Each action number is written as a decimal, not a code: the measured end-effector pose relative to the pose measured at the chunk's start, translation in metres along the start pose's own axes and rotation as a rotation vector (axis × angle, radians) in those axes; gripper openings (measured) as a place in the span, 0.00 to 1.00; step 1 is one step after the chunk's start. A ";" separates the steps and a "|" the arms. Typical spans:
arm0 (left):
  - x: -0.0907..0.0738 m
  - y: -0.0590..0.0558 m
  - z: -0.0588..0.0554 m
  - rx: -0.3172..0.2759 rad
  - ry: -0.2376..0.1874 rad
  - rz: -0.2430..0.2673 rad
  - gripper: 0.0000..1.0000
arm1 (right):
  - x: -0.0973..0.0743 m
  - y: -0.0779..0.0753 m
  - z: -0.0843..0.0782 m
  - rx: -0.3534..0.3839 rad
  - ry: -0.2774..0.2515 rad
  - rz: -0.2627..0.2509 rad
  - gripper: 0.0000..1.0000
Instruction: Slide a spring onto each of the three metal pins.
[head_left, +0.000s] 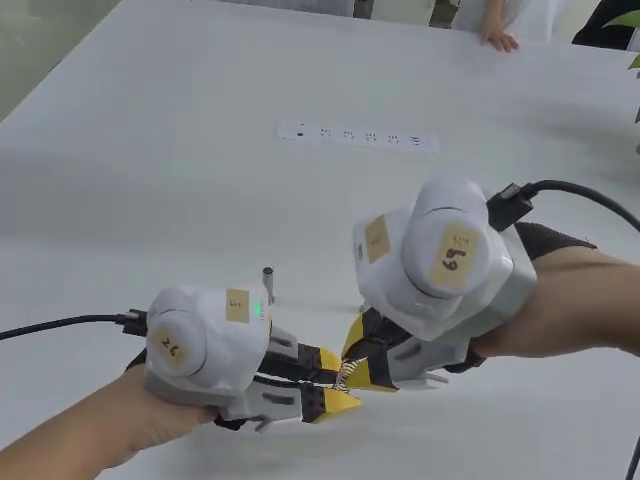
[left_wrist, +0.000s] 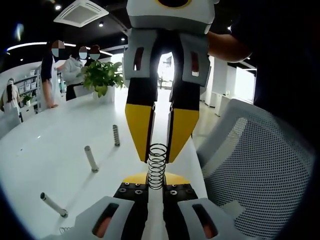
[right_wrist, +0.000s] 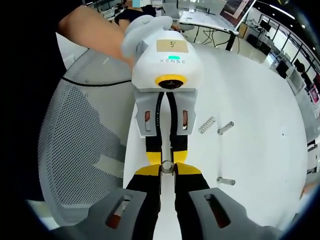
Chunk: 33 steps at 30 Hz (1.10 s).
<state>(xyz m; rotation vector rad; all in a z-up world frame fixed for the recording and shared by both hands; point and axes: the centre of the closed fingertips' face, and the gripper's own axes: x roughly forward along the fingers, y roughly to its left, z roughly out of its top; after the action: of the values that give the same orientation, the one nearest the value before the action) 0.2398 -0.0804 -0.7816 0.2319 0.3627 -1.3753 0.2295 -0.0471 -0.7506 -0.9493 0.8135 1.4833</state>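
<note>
A small steel spring (head_left: 345, 378) hangs above the white table (head_left: 150, 180), between my two grippers, which meet nose to nose. My left gripper (head_left: 335, 392) is shut on one end of the spring (left_wrist: 157, 167). My right gripper (head_left: 352, 370) reaches in from the opposite side and is shut on the other end (right_wrist: 167, 167). One upright metal pin (head_left: 268, 283) stands just behind the left gripper. In the left gripper view, two pins (left_wrist: 91, 159) (left_wrist: 52, 204) look bare. A third pin (left_wrist: 116, 135) looks ribbed, perhaps with a spring on it. A loose spring (right_wrist: 207, 124) lies beside a pin (right_wrist: 225, 128).
A white power strip (head_left: 357, 136) lies across the middle of the table. A mesh office chair (left_wrist: 255, 170) stands at the table's edge. People stand beside a potted plant (left_wrist: 100, 75) at the far end, and a hand (head_left: 497, 40) rests on the far edge.
</note>
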 end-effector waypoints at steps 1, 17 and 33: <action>0.000 0.000 0.000 -0.001 -0.003 0.001 0.02 | 0.000 0.000 0.000 0.000 0.000 0.000 0.06; -0.010 0.007 0.006 -0.032 -0.036 0.035 0.03 | -0.004 -0.006 0.011 -0.007 -0.010 0.004 0.07; -0.019 0.011 0.007 -0.037 -0.033 0.066 0.19 | -0.007 -0.010 0.006 -0.013 -0.002 -0.022 0.07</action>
<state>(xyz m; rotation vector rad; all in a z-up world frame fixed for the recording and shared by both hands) 0.2482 -0.0637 -0.7689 0.1887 0.3501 -1.3046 0.2389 -0.0431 -0.7414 -0.9632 0.7899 1.4721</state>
